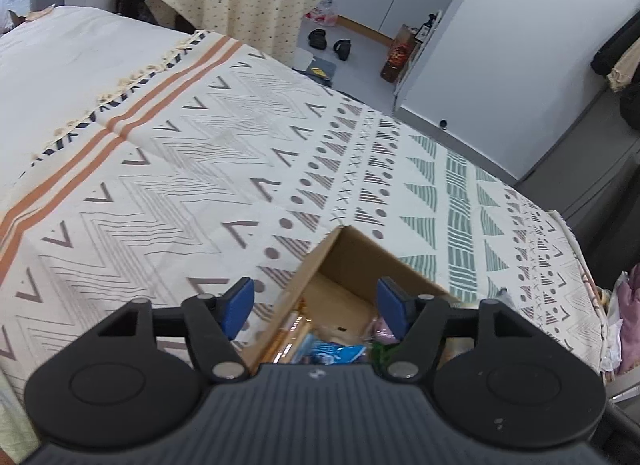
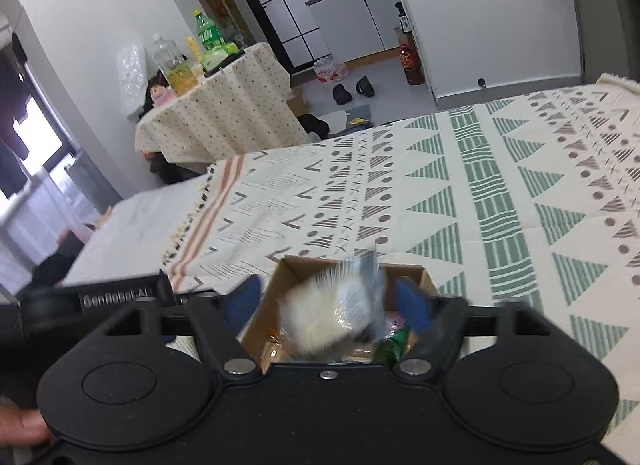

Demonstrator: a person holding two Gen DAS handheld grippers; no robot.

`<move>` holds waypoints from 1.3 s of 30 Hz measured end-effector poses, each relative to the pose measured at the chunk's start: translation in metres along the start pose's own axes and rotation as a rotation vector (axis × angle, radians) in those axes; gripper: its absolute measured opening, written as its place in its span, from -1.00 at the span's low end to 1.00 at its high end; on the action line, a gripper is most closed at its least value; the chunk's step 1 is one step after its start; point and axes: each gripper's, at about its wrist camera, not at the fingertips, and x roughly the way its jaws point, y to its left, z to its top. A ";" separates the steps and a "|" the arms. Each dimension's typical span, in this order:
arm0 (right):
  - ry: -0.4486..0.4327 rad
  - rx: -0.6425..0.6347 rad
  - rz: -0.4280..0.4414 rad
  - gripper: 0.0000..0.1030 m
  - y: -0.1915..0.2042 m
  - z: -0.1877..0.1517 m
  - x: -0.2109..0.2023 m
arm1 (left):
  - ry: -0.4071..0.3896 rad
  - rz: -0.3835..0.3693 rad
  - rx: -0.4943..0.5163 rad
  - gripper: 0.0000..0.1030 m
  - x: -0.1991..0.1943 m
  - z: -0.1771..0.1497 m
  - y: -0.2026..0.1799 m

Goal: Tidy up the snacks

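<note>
An open cardboard box point(image 1: 352, 261) sits on the patterned cloth and holds several snack packs, among them a blue one point(image 1: 338, 353) and a green one point(image 1: 382, 353). My left gripper point(image 1: 316, 307) is open and empty just above the box's near side. In the right wrist view the same box point(image 2: 296, 269) lies under my right gripper point(image 2: 330, 301), which is open. A pale, clear-wrapped snack pack point(image 2: 336, 309), blurred, is between the fingers over the box; neither finger touches it.
The cloth point(image 1: 200, 169) covers a bed or wide table, with a plain white sheet point(image 1: 72, 57) beyond it. A small table with a dotted cloth point(image 2: 224, 113) bears bottles. The left gripper's body point(image 2: 112, 297) shows at the left.
</note>
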 end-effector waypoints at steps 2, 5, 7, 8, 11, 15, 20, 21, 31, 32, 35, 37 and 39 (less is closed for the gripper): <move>-0.005 0.005 -0.017 0.66 -0.002 0.000 -0.002 | 0.009 0.008 0.004 0.43 0.000 0.000 0.002; 0.011 0.013 -0.037 0.66 -0.011 -0.002 -0.008 | 0.031 0.014 0.020 0.57 0.001 -0.002 0.003; 0.019 0.018 -0.055 0.66 -0.016 -0.005 -0.012 | 0.048 0.014 0.027 0.60 0.003 -0.004 0.002; 0.023 0.021 -0.063 0.66 -0.018 -0.006 -0.014 | 0.057 0.013 0.030 0.61 0.003 -0.005 0.002; 0.032 0.034 -0.085 0.68 -0.026 -0.010 -0.024 | 0.076 0.016 0.051 0.67 0.001 -0.010 -0.002; 0.032 0.041 -0.108 0.73 -0.033 -0.015 -0.041 | 0.075 0.008 0.099 0.75 -0.009 -0.015 -0.009; 0.012 0.020 -0.137 0.86 -0.039 -0.019 -0.068 | 0.064 -0.010 0.165 0.80 -0.027 -0.024 -0.022; 0.005 0.016 -0.144 0.89 -0.041 -0.021 -0.075 | 0.061 -0.010 0.173 0.83 -0.030 -0.026 -0.024; -0.043 0.039 -0.205 1.00 -0.055 -0.037 -0.124 | 0.028 -0.070 0.246 1.00 -0.063 -0.053 -0.040; -0.047 0.039 -0.218 1.00 -0.056 -0.040 -0.129 | 0.025 -0.081 0.255 1.00 -0.066 -0.056 -0.041; -0.059 0.037 -0.248 1.00 -0.057 -0.047 -0.141 | 0.022 -0.098 0.275 1.00 -0.073 -0.067 -0.044; -0.065 0.036 -0.261 1.00 -0.057 -0.050 -0.148 | 0.022 -0.110 0.288 1.00 -0.078 -0.074 -0.045; -0.070 0.031 -0.273 1.00 -0.054 -0.053 -0.155 | 0.018 -0.115 0.297 1.00 -0.084 -0.080 -0.044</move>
